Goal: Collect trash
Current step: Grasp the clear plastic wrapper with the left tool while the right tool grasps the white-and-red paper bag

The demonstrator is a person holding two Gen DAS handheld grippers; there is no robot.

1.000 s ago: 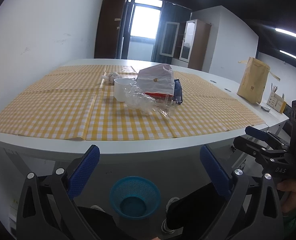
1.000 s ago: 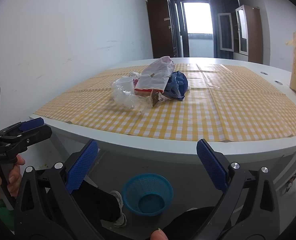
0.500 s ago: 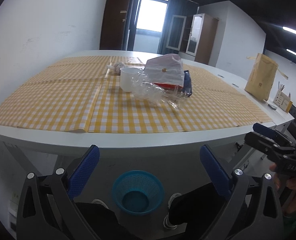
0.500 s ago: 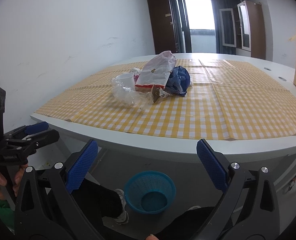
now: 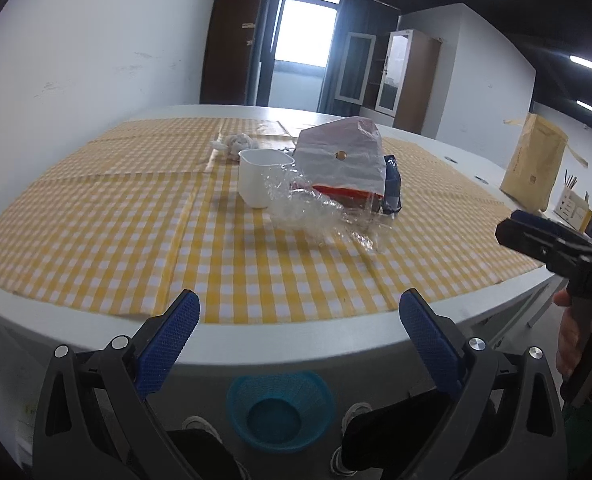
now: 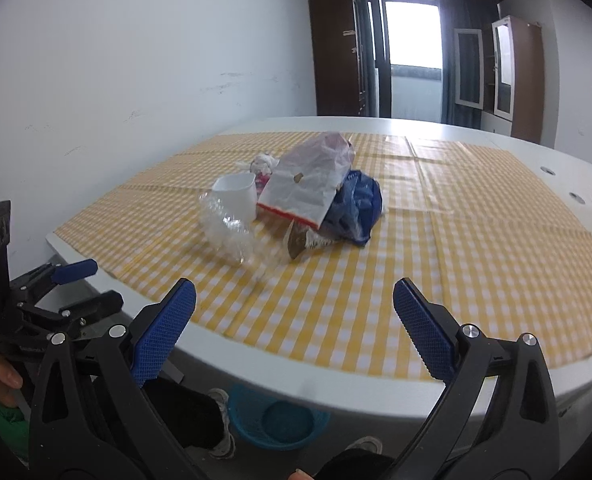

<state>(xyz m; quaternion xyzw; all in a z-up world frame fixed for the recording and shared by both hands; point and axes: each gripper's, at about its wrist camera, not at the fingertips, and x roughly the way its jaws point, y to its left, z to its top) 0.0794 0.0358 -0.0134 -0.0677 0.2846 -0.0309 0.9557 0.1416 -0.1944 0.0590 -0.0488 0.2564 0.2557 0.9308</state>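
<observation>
Both tongs, the left tongs (image 5: 298,334) and the right tongs (image 6: 294,326), are spread wide and hold nothing, low in each frame at the edge of the white worktop (image 5: 336,338). At mid-frame on the yellow checked cloth (image 5: 116,216) lies the trash: a white plastic cup (image 5: 262,178), crumpled clear plastic wrap (image 5: 316,212), a white paper bag (image 5: 344,160) and what looks like a blue foil pouch (image 6: 356,208). A blue mesh basket (image 5: 280,410) sits on the floor, at the bottom centre.
</observation>
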